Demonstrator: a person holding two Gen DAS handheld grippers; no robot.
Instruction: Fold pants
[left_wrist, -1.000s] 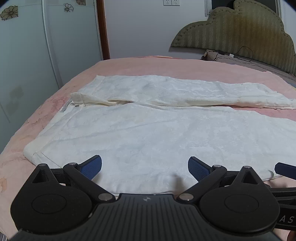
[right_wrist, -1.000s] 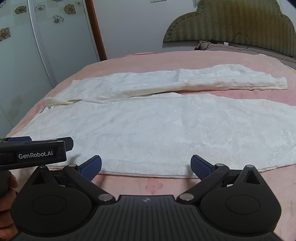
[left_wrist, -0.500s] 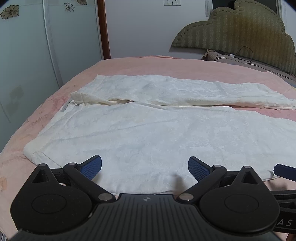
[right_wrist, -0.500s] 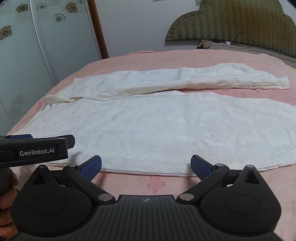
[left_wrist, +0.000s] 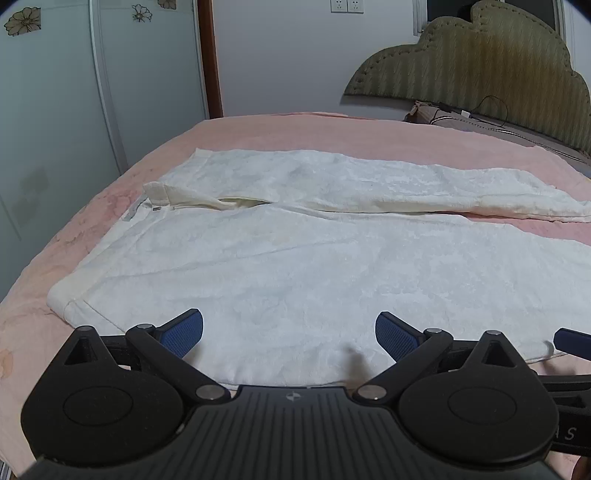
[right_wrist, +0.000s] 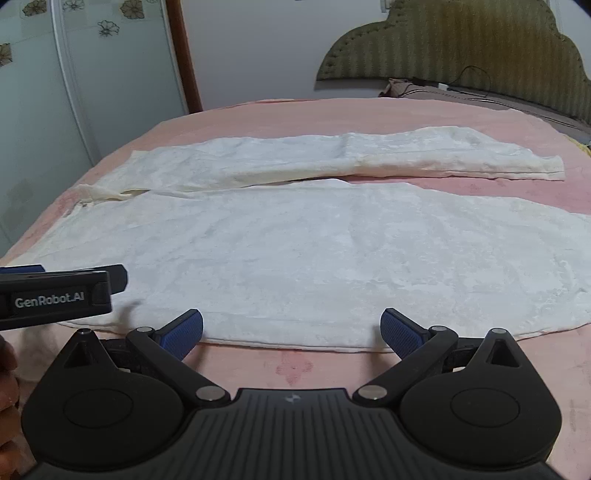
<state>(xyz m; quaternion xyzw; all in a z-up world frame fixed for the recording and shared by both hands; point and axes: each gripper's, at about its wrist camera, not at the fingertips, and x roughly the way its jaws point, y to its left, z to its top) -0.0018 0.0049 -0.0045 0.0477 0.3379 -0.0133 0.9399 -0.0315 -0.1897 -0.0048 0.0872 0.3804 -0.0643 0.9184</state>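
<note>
White pants lie spread flat on a pink bed, waistband to the left, both legs running right; they also show in the right wrist view. My left gripper is open and empty, hovering over the near edge of the near leg by the waist. My right gripper is open and empty, just at the near hem edge of the near leg, further right. The left gripper's body shows at the left of the right wrist view.
The pink bedspread extends beyond the pants on all sides. An olive padded headboard stands at the far right with pillows and a cable below it. Pale wardrobe doors stand to the left of the bed.
The right gripper has drifted slightly forward toward the pants' near edge. The left gripper has barely moved. Both stay open.
</note>
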